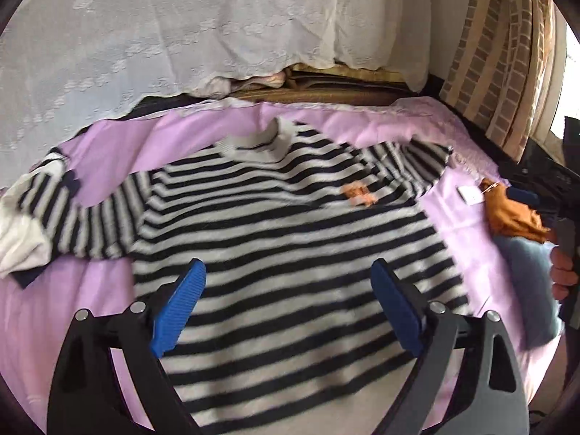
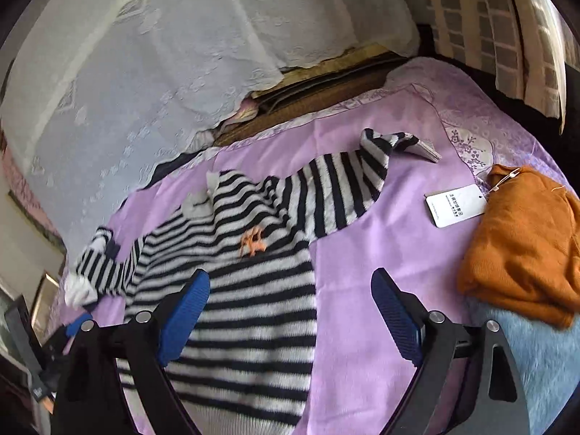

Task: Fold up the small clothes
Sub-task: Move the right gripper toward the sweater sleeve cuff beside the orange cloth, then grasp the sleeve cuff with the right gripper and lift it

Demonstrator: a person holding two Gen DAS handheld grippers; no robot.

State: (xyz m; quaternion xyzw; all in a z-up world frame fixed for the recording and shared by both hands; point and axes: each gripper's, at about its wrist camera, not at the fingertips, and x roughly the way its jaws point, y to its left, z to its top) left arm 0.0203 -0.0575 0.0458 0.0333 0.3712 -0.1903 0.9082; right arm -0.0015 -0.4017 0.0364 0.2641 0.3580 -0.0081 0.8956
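Overhead, both tongs gape wide and hold nothing: the left gripper (image 1: 288, 275) hangs above the striped sweater (image 1: 290, 224) spread flat on the lilac sheet (image 1: 108, 148), the right gripper (image 2: 290, 286) over its edge.

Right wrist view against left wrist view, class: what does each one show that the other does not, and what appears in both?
Only the right wrist view shows the sweater's right sleeve end on the sheet and the printed tag legibly. Only the left wrist view shows the person's hand gripping the right gripper. Both show the striped sweater spread on the purple sheet, the orange garment, and open blue-padded jaws.
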